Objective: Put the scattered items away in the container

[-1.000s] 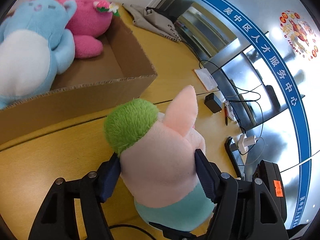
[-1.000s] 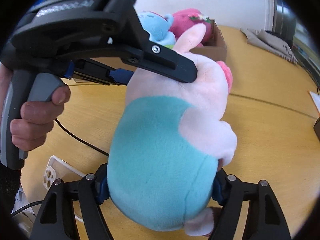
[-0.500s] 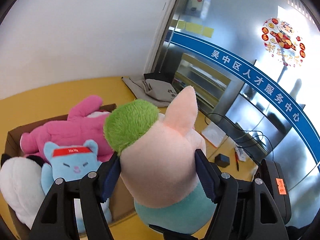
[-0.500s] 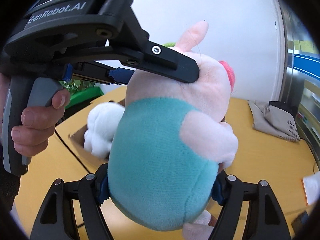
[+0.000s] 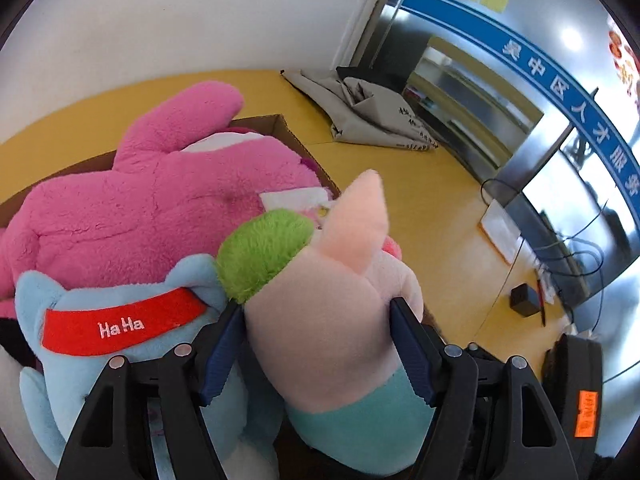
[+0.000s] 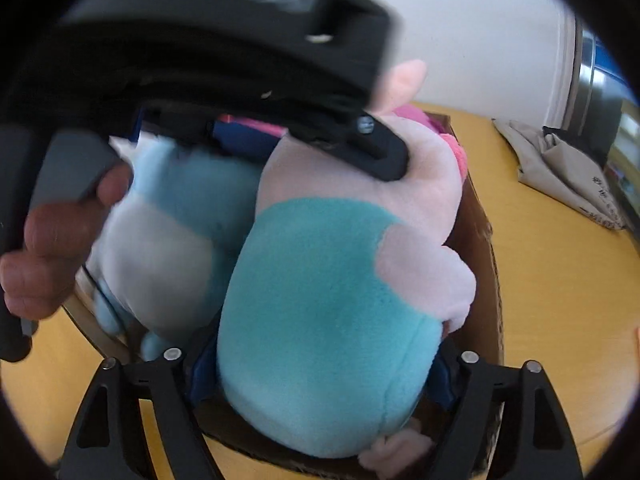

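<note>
Lowering the pig toy (image 5: 332, 320) into the box (image 6: 480, 240), both hand-held grippers clamped on it.
Left hand-held gripper (image 5: 316, 348) squeezes its head, right hand-held gripper (image 6: 320, 376) its teal body; ease down level beside the blue toy (image 5: 120, 344) ahead-left, then release. Only the left view shows the pink toy (image 5: 160, 200) beyond; only the right shows the box's near rim.

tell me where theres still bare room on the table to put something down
Bare yellow table lies between the cardboard box and the grey folded cloth, and on toward the white paper. The box is crowded: pink plush, blue plush and the pig plush, which both hand-held grippers clamp.
</note>
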